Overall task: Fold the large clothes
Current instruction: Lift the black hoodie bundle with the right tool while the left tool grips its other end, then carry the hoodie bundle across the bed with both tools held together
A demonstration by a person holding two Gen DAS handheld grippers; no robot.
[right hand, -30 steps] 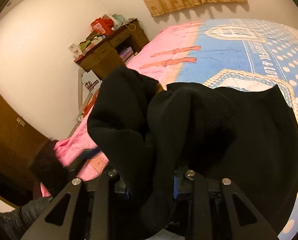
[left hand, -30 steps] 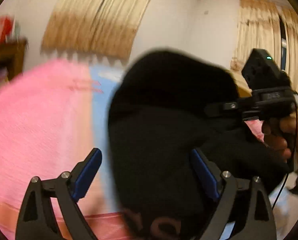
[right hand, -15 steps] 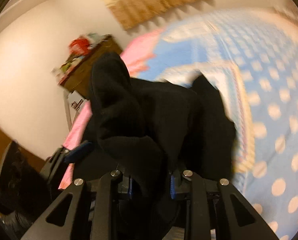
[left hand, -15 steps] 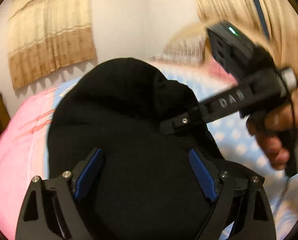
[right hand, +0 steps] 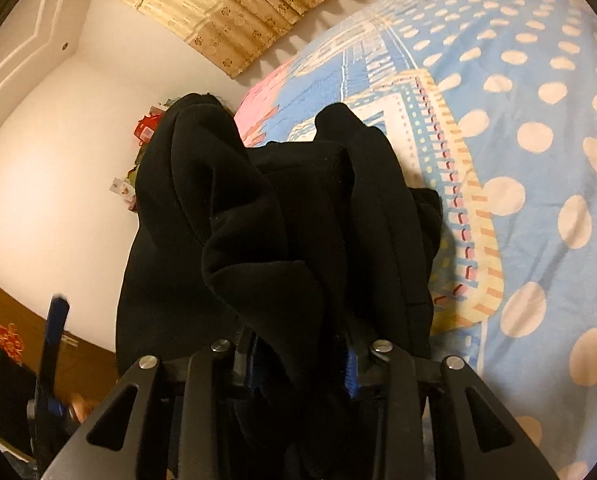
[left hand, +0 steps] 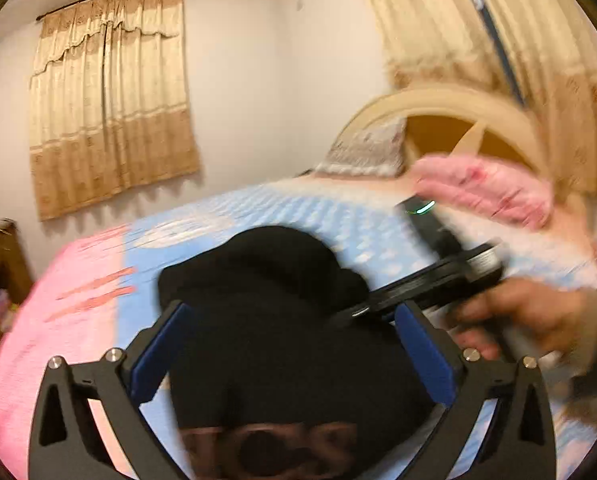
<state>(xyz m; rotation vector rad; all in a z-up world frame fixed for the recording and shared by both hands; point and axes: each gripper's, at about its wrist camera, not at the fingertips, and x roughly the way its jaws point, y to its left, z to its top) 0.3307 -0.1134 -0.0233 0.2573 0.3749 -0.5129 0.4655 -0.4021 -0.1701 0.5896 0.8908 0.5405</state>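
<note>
The left gripper (left hand: 294,350) stands wide apart, its blue-padded fingers (left hand: 160,350) spread either side of the black garment (left hand: 282,328) with nothing pinched between them; the cloth only hangs in the gap. The right gripper (right hand: 300,356) is closed tight on a thick bunch of that same black garment (right hand: 258,220), which rises in heavy folds straight out of its jaws and blocks much of the right wrist view. The garment is held up over the bed (right hand: 538,140), above the bedspread's patterned border where the pink part meets the blue dotted part, toward the foot-side corner. Pale printing shows on the garment's lower edge in the left wrist view (left hand: 270,446), but it is too blurred to read. From the left wrist, the right gripper (left hand: 438,280) appears smeared by motion in the person's hand (left hand: 530,312), a green light (left hand: 422,211) glowing on its body. Beyond it sit a pink pillow (left hand: 486,192), a curved headboard (left hand: 450,120) and beige curtains (left hand: 110,96)
</note>
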